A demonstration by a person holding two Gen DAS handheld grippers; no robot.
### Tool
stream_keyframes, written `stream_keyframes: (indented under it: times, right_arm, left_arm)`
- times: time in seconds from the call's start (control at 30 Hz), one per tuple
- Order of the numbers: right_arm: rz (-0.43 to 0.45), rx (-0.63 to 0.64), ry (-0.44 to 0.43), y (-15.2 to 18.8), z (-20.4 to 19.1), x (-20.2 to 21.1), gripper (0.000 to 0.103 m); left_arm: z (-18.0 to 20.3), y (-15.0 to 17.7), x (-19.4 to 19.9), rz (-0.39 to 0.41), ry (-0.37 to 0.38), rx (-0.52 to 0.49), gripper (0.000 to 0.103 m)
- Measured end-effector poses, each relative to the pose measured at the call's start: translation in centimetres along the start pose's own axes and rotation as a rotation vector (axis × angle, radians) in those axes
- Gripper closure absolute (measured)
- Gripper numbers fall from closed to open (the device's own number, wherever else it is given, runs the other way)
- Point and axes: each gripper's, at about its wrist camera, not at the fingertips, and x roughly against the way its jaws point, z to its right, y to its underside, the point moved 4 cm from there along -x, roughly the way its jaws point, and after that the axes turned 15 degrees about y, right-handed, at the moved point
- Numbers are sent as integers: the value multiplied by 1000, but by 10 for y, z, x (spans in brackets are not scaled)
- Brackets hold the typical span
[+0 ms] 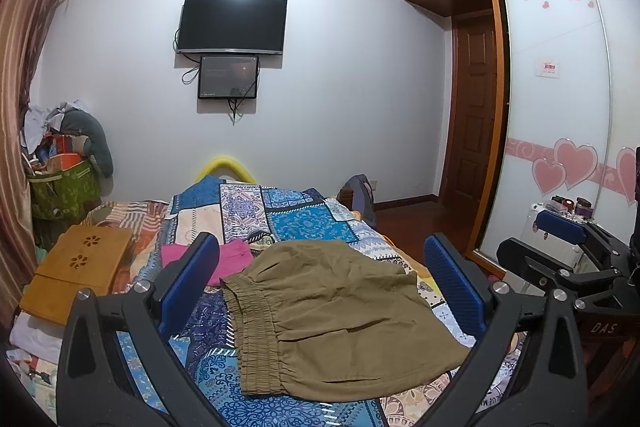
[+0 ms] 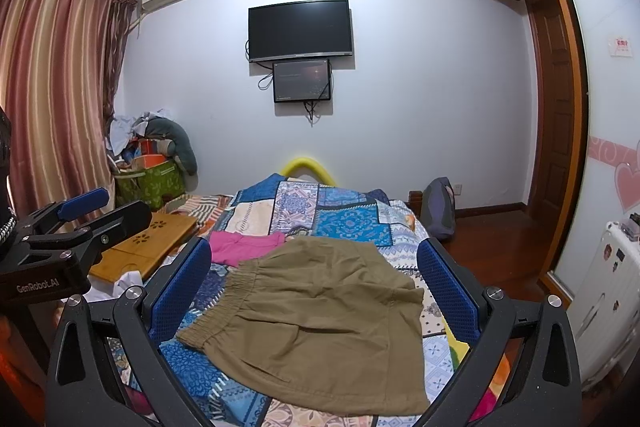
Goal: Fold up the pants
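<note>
Holding both tongs up over the bed (image 1: 304,215), we look down at the pants (image 1: 336,311). The left tongs (image 1: 320,279) are wide open and hold nothing. The right tongs (image 2: 316,283) are wide open too, and empty.

The pants are brown and lie flat on the quilt, near the foot of the bed. Their stretchy waistband (image 2: 216,303) is on the left side of the pants. A pink cloth (image 2: 244,245) lies just past the pants, touching or almost touching their far left corner. A wooden tray (image 1: 76,267) sits on the bed well to the left of the pants.

We think the fold has not begun yet. What could go wrong? The quilt under the pants is soft, so we might pinch it along with the pants and drag it up. We might also catch the pink cloth if we grab the far corner. If we grip only the top layer, the pants may open up and bunch instead of folding neatly.
</note>
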Motion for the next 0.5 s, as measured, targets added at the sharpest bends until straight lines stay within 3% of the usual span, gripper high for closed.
stream_keyframes:
  times: [0.5]
  right_arm:
    - [4,-7,2,0,1,1,1]
  left_arm:
    - [-1,-2,1,0,-5,-4,0]
